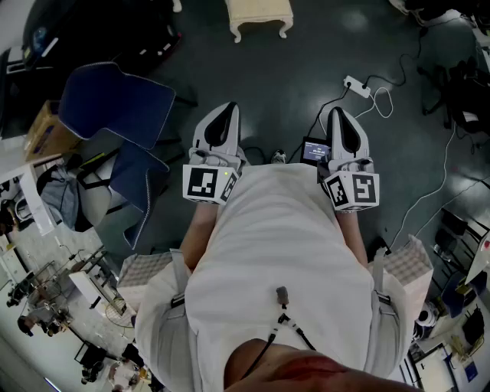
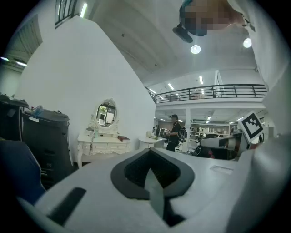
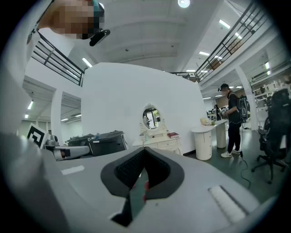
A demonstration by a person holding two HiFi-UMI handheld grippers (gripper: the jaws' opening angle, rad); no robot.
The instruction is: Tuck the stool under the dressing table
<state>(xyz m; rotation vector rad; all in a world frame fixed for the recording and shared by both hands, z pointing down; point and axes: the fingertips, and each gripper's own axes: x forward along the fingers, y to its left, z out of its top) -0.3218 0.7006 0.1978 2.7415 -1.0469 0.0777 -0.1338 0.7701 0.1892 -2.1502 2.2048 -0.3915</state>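
Note:
The cream stool with curved legs stands on the dark floor at the far top of the head view, well ahead of both grippers. The white dressing table with its oval mirror stands against the white wall; the right gripper view shows the same dressing table too. My left gripper and right gripper are held side by side near the person's chest, pointing forward. Both are shut with nothing between the jaws, as the left gripper and right gripper show in their own views. Neither gripper view shows the stool.
A blue chair stands at the left. A power strip and cables lie on the floor at the right. Black cases stand left of the dressing table. A person in black stands by a white round pedestal.

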